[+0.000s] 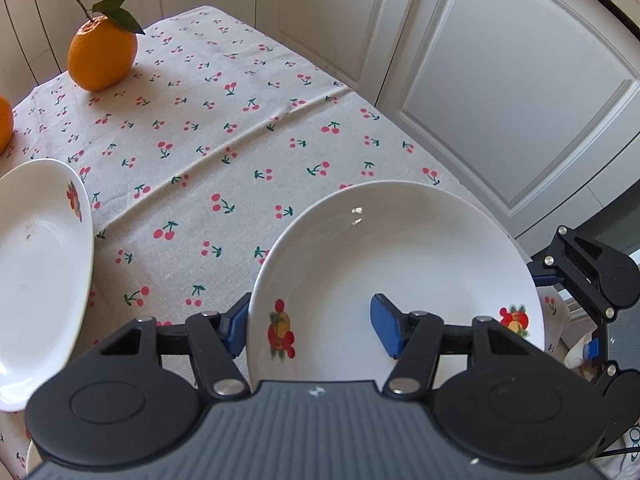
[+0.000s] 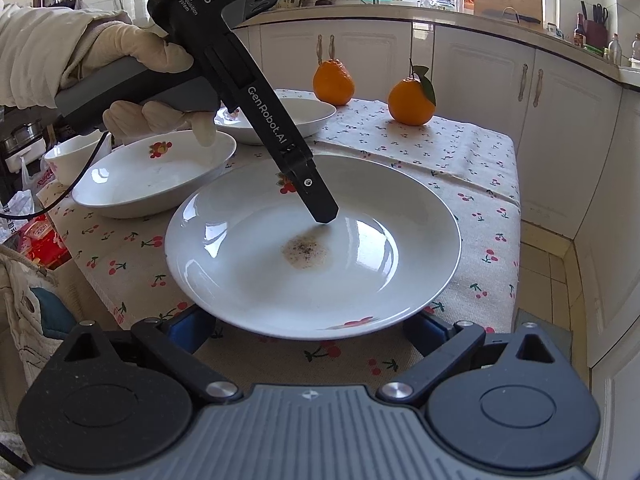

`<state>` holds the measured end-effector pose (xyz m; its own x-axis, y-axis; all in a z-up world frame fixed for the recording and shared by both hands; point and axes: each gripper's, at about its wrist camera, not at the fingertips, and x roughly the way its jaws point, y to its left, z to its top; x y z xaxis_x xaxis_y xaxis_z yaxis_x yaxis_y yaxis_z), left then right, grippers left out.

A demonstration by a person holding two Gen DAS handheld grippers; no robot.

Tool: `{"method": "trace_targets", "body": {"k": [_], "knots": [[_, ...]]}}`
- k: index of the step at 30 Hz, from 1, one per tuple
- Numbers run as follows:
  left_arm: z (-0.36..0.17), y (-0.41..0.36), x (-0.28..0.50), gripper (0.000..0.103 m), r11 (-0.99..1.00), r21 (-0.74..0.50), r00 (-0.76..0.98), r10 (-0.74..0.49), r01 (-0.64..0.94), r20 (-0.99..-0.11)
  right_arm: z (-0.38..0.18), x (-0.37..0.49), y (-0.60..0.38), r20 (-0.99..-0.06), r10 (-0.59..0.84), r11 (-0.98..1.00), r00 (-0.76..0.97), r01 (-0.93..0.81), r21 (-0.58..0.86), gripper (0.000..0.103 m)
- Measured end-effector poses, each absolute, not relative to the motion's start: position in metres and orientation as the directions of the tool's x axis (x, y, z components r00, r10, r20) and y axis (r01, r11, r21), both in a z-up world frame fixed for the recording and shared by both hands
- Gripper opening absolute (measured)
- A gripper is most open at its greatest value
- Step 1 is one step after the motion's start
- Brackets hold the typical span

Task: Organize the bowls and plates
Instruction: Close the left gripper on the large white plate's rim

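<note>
A white deep plate (image 1: 380,260) with fruit prints lies near the right corner of the cherry-print tablecloth (image 1: 208,148). My left gripper (image 1: 310,328) is shut on its left rim, with one blue pad outside and the other pad (image 1: 386,330) pressing the inner slope. In the right wrist view this plate (image 2: 240,280) has a brown speckled stain (image 2: 306,252) in its middle, and a left finger (image 2: 320,206) stands in the dish. My right gripper (image 2: 308,328) is open, and its blue pads sit low under the plate's near rim.
A second plate (image 2: 152,176) lies just left of it, a third plate (image 2: 308,114) sits behind, and a small bowl (image 2: 68,156) stands at the far left. Two oranges (image 2: 412,98) (image 2: 333,82) sit at the back. White cabinets (image 1: 500,100) stand close beyond the table's right edge.
</note>
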<state>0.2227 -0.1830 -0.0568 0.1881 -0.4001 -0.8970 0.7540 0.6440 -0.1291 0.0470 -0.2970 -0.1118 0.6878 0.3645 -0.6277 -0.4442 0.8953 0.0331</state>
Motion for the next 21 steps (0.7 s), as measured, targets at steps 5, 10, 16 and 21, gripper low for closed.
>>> {"method": "trace_targets", "body": {"k": [5,10,16,21], "knots": [[-0.054,-0.182,0.224,0.060,0.650,-0.129,0.197,-0.404,0.749,-0.893,-0.109,0.049,-0.295,-0.638,0.356,0.895,0.683,-0.446,0.021,0.101],[-0.043,-0.180,0.229,0.060,0.655,-0.130,0.219,-0.423,0.744,-0.879,-0.105,0.056,-0.296,-0.640,0.355,0.893,0.682,-0.451,0.015,0.101],[-0.036,-0.184,0.245,0.060,0.662,-0.121,0.246,-0.433,0.740,-0.867,-0.099,0.073,-0.302,-0.638,0.356,0.890,0.683,-0.456,0.009,0.101],[-0.038,-0.191,0.262,0.060,0.668,-0.109,0.266,-0.433,0.736,-0.862,-0.100,0.091,-0.310,-0.642,0.349,0.890,0.683,-0.455,-0.001,0.101]]}}
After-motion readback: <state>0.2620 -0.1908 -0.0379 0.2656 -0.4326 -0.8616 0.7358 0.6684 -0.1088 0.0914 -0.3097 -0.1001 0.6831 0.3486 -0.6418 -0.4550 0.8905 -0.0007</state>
